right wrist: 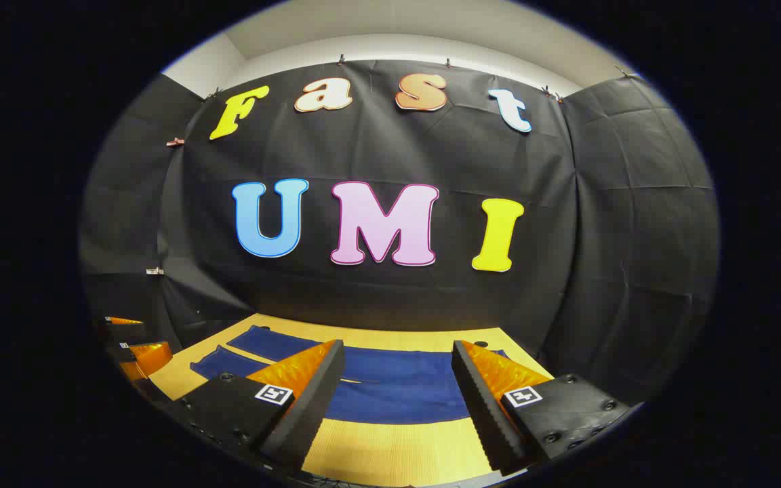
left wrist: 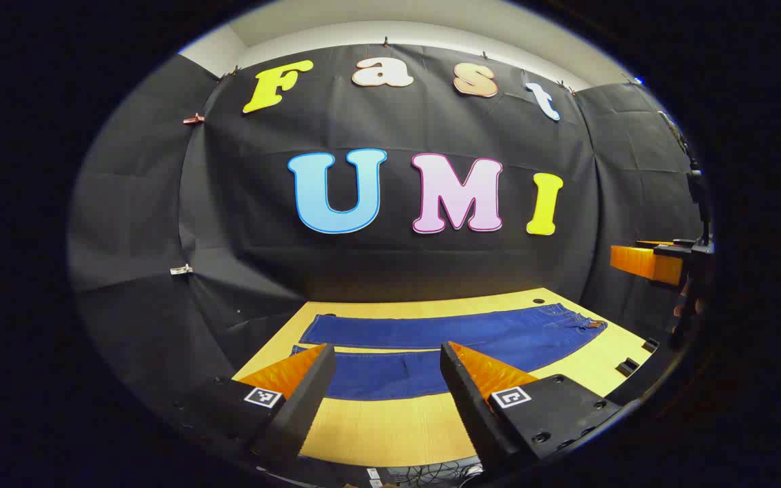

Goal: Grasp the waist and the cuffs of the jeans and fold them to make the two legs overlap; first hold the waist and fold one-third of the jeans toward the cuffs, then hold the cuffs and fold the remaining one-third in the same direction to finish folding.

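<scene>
Both grippers, left (left wrist: 387, 366) and right (right wrist: 397, 362), jaws wide and empty above flat jeans (left wrist: 458, 335), near leg partly hidden behind fingers.

Dark blue jeans (left wrist: 445, 339) lie flat and unfolded across a pale wooden table (left wrist: 390, 427), stretched sideways along its far half. Both legs run side by side, a thin gap between them. In the left gripper view, the waist sits at the right, the cuffs at the left.
</scene>
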`<state>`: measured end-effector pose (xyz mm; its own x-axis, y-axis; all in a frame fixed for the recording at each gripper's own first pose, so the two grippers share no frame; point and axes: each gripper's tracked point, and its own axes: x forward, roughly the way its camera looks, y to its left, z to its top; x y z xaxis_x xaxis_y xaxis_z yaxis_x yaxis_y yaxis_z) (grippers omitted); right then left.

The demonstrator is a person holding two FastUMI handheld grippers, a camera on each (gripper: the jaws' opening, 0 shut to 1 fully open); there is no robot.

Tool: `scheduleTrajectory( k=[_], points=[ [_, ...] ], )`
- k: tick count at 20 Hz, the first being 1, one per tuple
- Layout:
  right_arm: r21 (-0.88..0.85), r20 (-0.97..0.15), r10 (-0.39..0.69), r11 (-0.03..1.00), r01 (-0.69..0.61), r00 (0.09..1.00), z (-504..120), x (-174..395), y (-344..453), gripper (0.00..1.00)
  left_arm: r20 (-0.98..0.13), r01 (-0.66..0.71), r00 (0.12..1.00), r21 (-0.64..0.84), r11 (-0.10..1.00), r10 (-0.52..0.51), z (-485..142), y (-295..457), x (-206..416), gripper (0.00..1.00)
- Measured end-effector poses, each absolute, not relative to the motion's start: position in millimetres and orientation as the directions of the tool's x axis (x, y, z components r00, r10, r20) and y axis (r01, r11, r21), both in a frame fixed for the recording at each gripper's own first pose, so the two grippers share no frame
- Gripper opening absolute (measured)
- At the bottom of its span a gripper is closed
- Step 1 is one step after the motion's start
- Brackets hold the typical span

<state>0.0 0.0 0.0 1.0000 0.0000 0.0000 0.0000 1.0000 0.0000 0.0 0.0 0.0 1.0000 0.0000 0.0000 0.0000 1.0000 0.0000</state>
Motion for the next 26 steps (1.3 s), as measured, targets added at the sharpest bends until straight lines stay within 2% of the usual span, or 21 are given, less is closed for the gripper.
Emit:
scheduleTrajectory(
  k=[19, 22, 26],
  points=[
    [-0.013, -0.028, 0.017, 1.0, -0.017, 0.999, -9, -1, 4, 0.97, -0.009, -0.022, 1.0, -0.006, 1.0, 0.022, -10, 10, 1, 0.96],
    [-0.025, -0.029, 0.014, 1.0, -0.015, 0.999, -10, 0, 2, 0.97, -0.004, -0.039, 0.999, 0.029, 0.999, 0.039, -14, 24, 8, 0.96],
    [-0.032, -0.052, 0.009, 0.999, -0.01, 0.999, -18, 1, -3, 0.97, -0.015, -0.061, 0.998, 0.163, 0.985, 0.064, -25, 56, 25, 0.98]
  ],
)
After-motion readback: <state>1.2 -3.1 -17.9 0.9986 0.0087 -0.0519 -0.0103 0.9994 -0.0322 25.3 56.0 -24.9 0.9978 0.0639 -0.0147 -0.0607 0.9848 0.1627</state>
